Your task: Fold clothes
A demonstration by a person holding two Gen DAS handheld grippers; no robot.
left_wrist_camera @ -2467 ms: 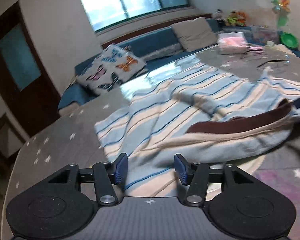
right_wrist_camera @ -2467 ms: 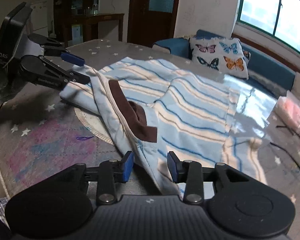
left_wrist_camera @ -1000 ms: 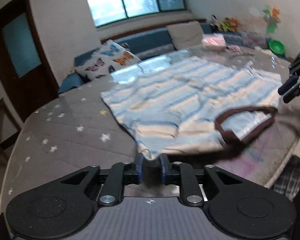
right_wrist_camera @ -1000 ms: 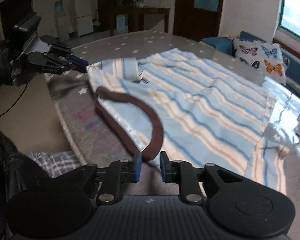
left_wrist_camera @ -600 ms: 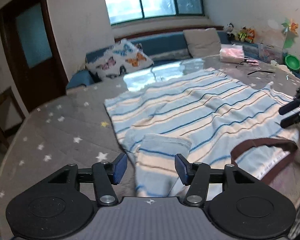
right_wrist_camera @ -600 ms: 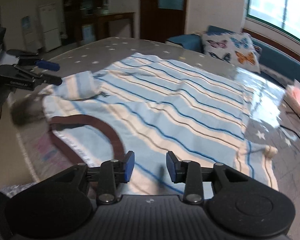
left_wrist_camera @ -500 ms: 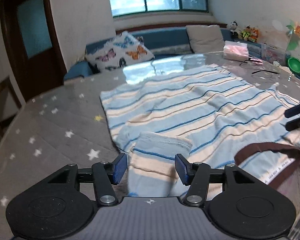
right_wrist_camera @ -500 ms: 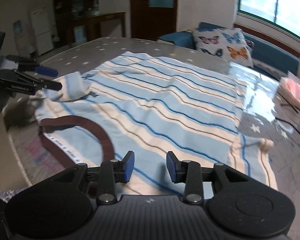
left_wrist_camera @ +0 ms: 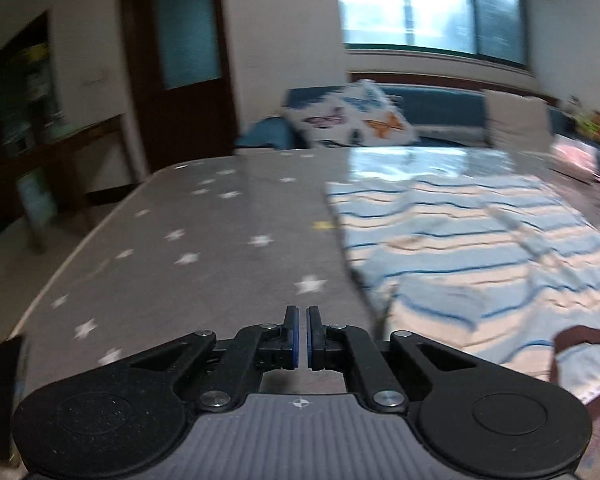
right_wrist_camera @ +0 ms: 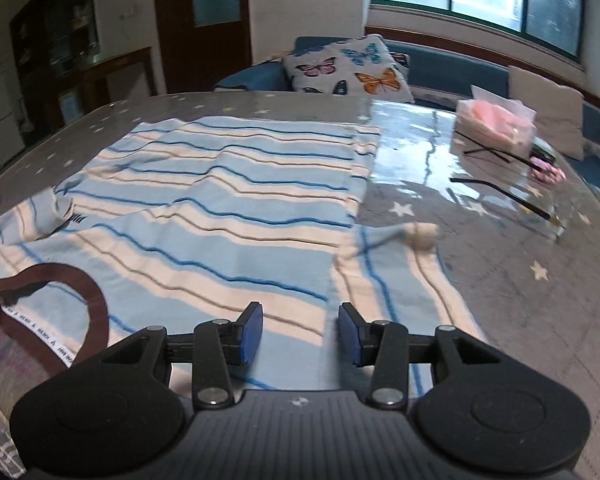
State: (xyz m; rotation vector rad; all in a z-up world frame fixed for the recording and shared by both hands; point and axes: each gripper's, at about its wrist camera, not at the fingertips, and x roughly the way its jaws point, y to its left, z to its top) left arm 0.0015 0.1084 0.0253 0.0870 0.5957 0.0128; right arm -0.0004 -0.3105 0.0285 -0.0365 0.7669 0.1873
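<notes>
both sleeves need tucking: my right gripper (right_wrist_camera: 299, 330), spread, should pinch the blue-striped cotton shirt (right_wrist_camera: 220, 216) sleeve edge; left gripper (left_wrist_camera: 300, 336) pressed together, empty.

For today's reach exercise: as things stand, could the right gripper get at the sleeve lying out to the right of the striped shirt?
Probably yes. The right gripper is open and holds nothing, low over the striped shirt. The sleeve lies flat just ahead, with nothing on it or in between.
</notes>
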